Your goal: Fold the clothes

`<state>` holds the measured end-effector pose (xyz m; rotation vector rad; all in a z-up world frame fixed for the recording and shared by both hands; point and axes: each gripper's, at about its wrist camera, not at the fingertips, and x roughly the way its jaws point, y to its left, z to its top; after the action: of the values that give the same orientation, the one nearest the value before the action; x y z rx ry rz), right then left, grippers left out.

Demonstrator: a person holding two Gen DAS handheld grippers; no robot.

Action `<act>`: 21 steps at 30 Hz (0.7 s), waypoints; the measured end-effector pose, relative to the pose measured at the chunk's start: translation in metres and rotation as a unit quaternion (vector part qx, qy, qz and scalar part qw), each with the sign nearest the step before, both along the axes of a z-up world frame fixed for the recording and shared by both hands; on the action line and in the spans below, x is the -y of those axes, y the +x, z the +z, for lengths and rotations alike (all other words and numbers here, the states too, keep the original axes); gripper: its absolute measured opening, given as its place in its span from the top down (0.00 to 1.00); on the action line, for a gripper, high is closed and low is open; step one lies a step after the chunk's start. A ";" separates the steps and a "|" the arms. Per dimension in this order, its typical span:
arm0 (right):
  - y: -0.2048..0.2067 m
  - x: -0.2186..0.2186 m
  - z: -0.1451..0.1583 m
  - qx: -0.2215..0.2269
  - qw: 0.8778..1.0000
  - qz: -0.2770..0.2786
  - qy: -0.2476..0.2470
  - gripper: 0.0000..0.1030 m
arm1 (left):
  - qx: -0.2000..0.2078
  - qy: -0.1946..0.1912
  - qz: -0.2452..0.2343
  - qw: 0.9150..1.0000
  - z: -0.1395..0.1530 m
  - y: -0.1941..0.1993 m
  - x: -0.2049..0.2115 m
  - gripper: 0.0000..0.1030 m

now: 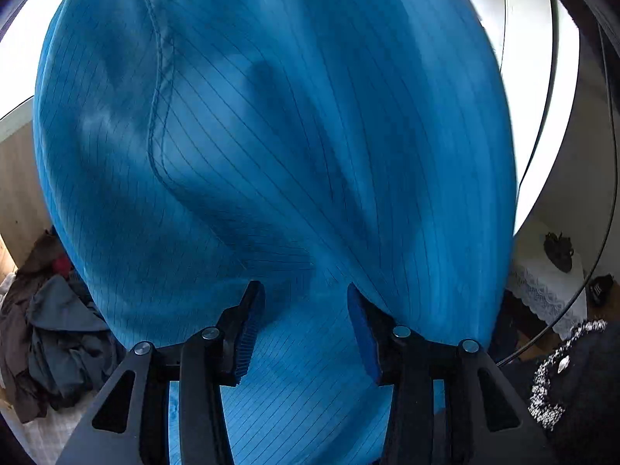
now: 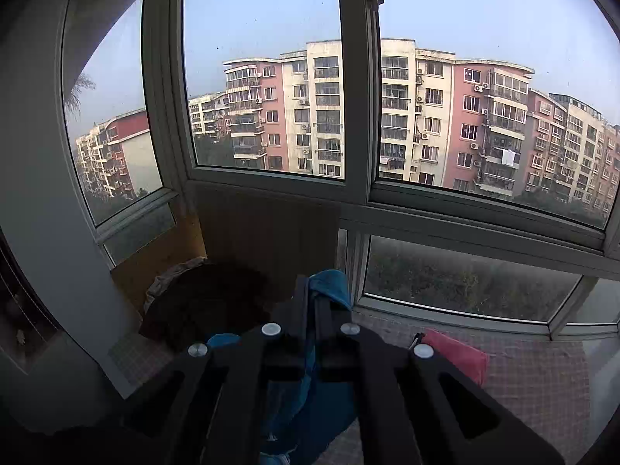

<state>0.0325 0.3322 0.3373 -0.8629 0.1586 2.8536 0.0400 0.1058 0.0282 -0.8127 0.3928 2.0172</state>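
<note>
While the blue pinstriped garment (image 1: 271, 135) hangs raised, filling the left wrist view, the left gripper (image 1: 306, 325) sits against it with fingers (image 1: 248, 329) spread, fabric lying between them; the right gripper (image 2: 314, 298) has its fingers pressed together, pinching a blue fold (image 2: 329, 286); dark clothes (image 1: 50, 329) lie heaped at lower left; a pink cloth (image 2: 457, 356) lies beneath the window (image 2: 356, 116).

blue striped garment (image 1: 271, 135) blocking most of the left wrist view, its top and bottom cut off, dark clothes pile (image 1: 50, 333) partly hidden behind it, right gripper (image 2: 313, 290) fingertips buried in blue cloth
</note>
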 end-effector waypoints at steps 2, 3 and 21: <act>0.010 -0.034 -0.067 0.044 0.998 -0.025 -0.032 0.98 | 0.002 -0.038 0.000 0.999 -0.019 0.001 0.002 0.57; 0.016 -0.049 -0.101 0.063 0.996 -0.039 -0.058 0.98 | 0.006 -0.054 0.010 0.998 -0.026 -0.003 0.009 0.57; 0.188 -0.079 -0.283 0.103 0.946 -0.192 -0.239 0.98 | -0.024 -0.166 -0.101 0.981 -0.049 -0.154 -0.070 0.44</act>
<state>0.2204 0.4107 0.0539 -1.0647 0.9119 2.3693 -0.1139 0.1760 -0.0206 -0.8865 0.8239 1.8086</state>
